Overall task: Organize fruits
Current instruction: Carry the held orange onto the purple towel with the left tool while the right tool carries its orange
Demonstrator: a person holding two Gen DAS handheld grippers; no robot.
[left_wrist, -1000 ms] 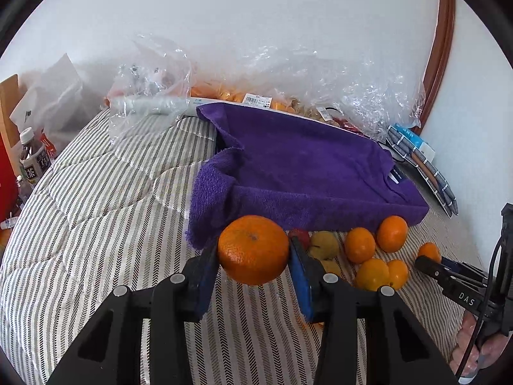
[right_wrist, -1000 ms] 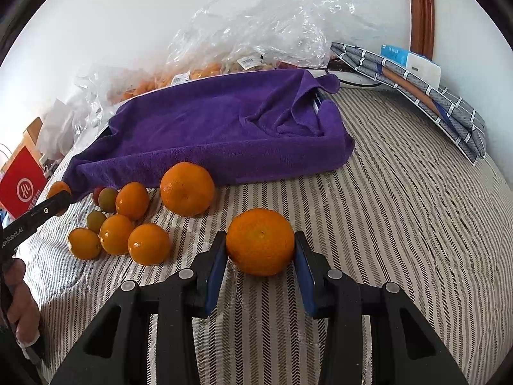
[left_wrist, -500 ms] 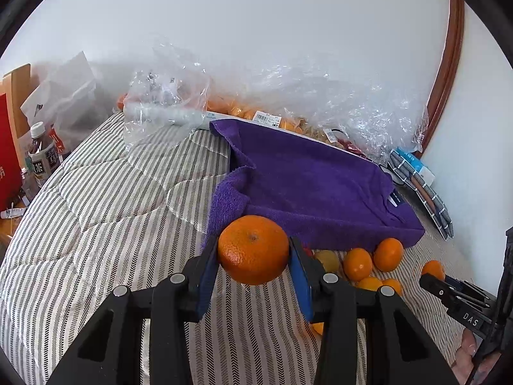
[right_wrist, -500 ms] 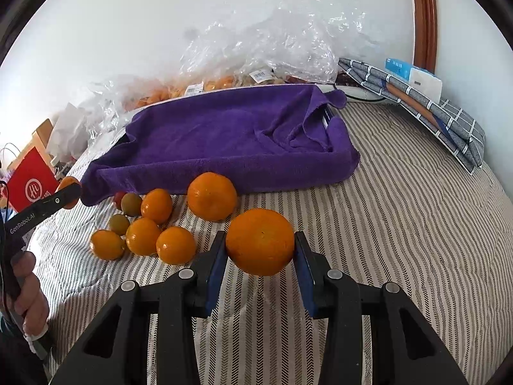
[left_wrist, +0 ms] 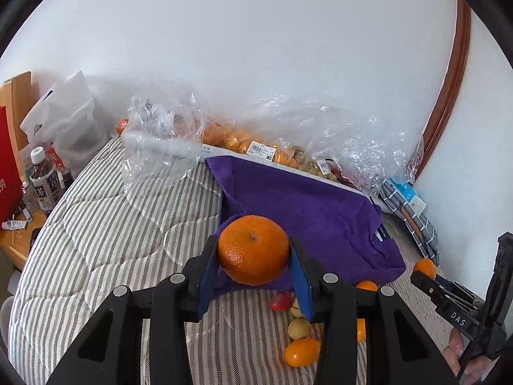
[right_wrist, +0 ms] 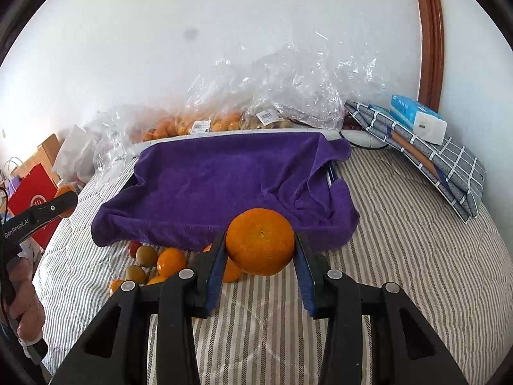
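An orange (left_wrist: pixel 253 250) sits clamped in the left gripper (left_wrist: pixel 253 261), its stem dimple facing the camera, above the purple towel's (left_wrist: pixel 307 211) near edge. The right gripper (right_wrist: pixel 260 256) clamps another orange (right_wrist: pixel 260 241), navel toward the camera, over the striped bed (right_wrist: pixel 400 256). Small fruits (right_wrist: pixel 171 261) lie along the towel's front edge.

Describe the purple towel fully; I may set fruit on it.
The purple terry-cloth towel is draped over a low rectangular tray-like form on the striped quilt, sagging in the middle, rumpled at the right end where a dark edge peeks out. Nothing lies on it. Small fruits sit by its near edge; plastic bags behind.
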